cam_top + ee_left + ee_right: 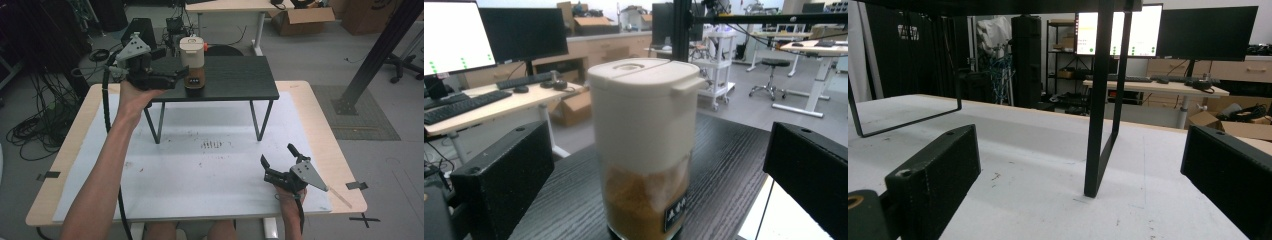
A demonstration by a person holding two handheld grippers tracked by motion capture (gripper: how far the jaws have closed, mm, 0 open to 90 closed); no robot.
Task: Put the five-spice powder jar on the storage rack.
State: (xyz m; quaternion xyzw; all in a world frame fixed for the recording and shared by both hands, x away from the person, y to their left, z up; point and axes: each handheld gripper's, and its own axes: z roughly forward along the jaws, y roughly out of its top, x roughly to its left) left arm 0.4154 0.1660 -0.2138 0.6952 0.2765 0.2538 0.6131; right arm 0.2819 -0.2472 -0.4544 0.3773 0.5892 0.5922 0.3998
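The canister [192, 62] stands upright on the black shelf [240, 80], near its left end and toward the front edge, w/ a cream lid and sleeve over a clear base holding brown powder. In the left gripper view the canister [644, 145] sits centred between the two black jaws, which are spread wide w/ clear gaps on both sides, not touching it yet.

The left gripper [167, 79] is at the shelf's left end, jaws pointing right at the canister's lower half.

Risks, as I judge them:
- It's tall and narrow, so a nudge from one jaw before the other closes could tip it or push it across the shelf.
- It's close to the front edge; a shove that way could send it down onto the white mat [200, 175].
- Gripping the cream sleeve too high may let it twist; can't tell if the lid is locked, so powder could spill.

The right gripper [280, 162] rests low near the mat's front right corner, jaws spread, holding nothing, well apart from the shelf's leg [1100, 100].
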